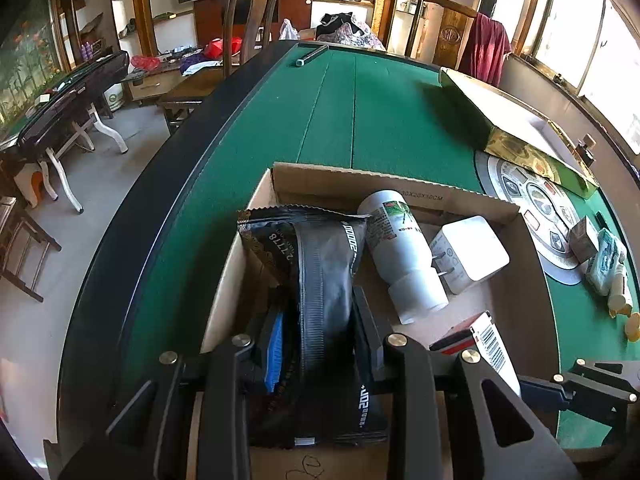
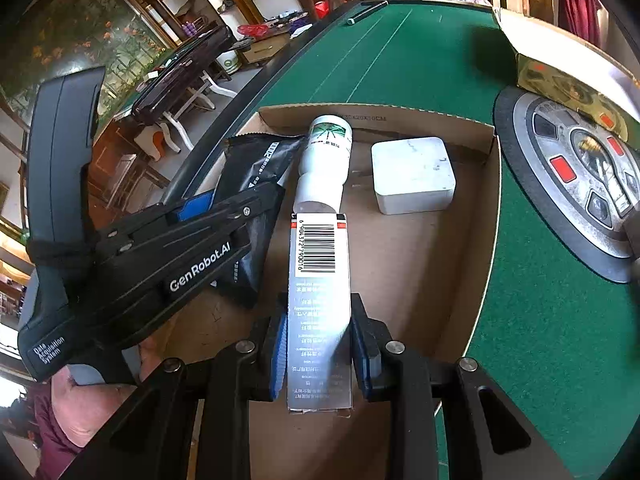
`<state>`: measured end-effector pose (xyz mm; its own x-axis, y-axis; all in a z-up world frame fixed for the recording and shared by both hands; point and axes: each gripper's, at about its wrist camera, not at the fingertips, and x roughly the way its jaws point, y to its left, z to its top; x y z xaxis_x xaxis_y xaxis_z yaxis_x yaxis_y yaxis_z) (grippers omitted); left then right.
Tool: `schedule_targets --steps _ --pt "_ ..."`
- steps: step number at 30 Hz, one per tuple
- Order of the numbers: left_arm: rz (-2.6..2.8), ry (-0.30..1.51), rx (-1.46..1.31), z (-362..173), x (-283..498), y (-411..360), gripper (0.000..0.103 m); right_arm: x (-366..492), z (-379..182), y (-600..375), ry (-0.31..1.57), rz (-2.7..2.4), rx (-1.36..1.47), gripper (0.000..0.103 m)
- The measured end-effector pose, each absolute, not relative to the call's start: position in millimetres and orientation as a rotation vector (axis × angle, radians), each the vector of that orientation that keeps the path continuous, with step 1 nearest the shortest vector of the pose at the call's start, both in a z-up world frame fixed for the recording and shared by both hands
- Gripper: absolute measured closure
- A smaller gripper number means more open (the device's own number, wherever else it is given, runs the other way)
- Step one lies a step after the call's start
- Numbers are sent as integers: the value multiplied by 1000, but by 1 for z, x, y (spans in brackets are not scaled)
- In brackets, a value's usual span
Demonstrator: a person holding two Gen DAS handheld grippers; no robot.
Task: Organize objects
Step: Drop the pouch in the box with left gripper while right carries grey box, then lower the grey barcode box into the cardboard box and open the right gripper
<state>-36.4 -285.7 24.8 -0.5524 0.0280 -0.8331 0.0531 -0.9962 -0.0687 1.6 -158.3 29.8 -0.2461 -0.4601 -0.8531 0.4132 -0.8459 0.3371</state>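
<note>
An open cardboard box (image 1: 400, 184) (image 2: 486, 184) stands on the green table. In it lie a white bottle (image 1: 404, 256) (image 2: 324, 160) and a white charger block (image 1: 472, 252) (image 2: 412, 174). My left gripper (image 1: 320, 332) is shut on a black foil packet (image 1: 324, 280) (image 2: 248, 168) at the box's left side. My right gripper (image 2: 320, 340) is shut on a long silver carton with a barcode (image 2: 318, 300) (image 1: 488, 344), held inside the box below the bottle.
A gold-green flat box (image 1: 512, 136) (image 2: 560, 76) lies at the table's right. A round grey control panel (image 1: 536, 208) (image 2: 576, 184) sits in the table. Small packets and bottles (image 1: 604, 264) lie right of the box. A grey stick (image 1: 312, 56) lies far back.
</note>
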Motion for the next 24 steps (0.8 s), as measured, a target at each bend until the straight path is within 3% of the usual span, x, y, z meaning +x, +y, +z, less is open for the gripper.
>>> schedule_targets --steps 6,8,10,13,24 --pt "-2774 162 1451 29 -34 -287 71 1 28 -158 -48 -2123 1487 73" --pt "-2790 187 1430 35 -29 -288 61 1 27 -159 -54 -2112 1485 73" --pt "-2808 191 1392 45 -23 -289 45 4 26 -160 -52 -2114 1482 72" --pt "-2837 170 1316 63 -9 -289 37 5 24 -161 -58 -2110 1486 73" --pt "-2849 186 1097 111 37 -303 22 14 23 -168 -8 -2114 1471 72"
